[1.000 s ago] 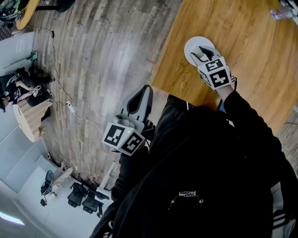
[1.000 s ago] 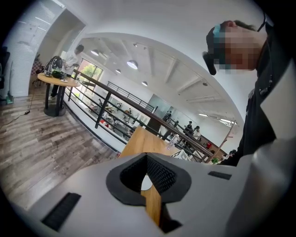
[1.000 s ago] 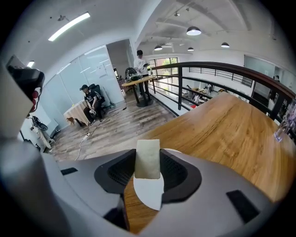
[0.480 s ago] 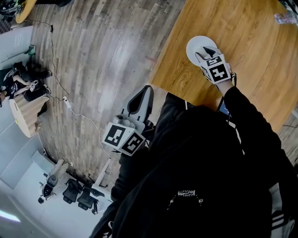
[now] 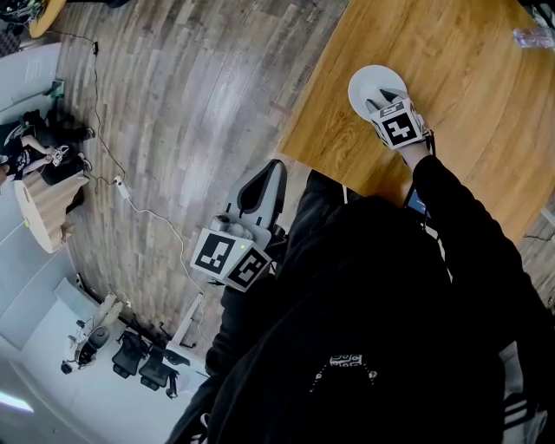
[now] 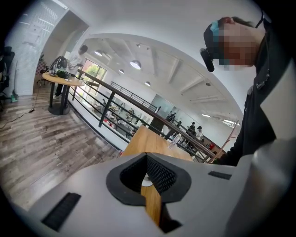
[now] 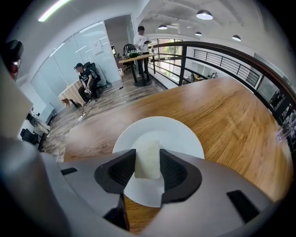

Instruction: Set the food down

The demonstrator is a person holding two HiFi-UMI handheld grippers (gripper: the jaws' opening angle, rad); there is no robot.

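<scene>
- Around the wooden table [image 5: 451,52] lies a bright, open hall. A plank floor [image 5: 191,104] runs along the table's near side and a black railing [image 7: 222,55] along its far side. A seated person [image 7: 88,78] is well away from the table.
- The table's top is flat, bare, varnished wood, which looks firm and level enough to take anything set on it. A clear bottle [image 5: 529,26] stands towards its far edge.
- Close to the table's near edge sits a white plate [image 5: 366,80], shallow and empty, the likely landing spot.
- Over that part of the table the right gripper [image 5: 384,97] points steeply down, pinching the food. Off the table, over the floor, the left gripper [image 5: 267,173] hangs with its jaws pressed together on nothing.
- The food [image 7: 147,159] is a pale block held upright by its two broad faces, above the plate. I cannot tell whether its lower end touches the plate. It looks light, soft and a little crumbly, with a matte surface unlikely to slip. The flat sides are the place to hold it, and only gently.
</scene>
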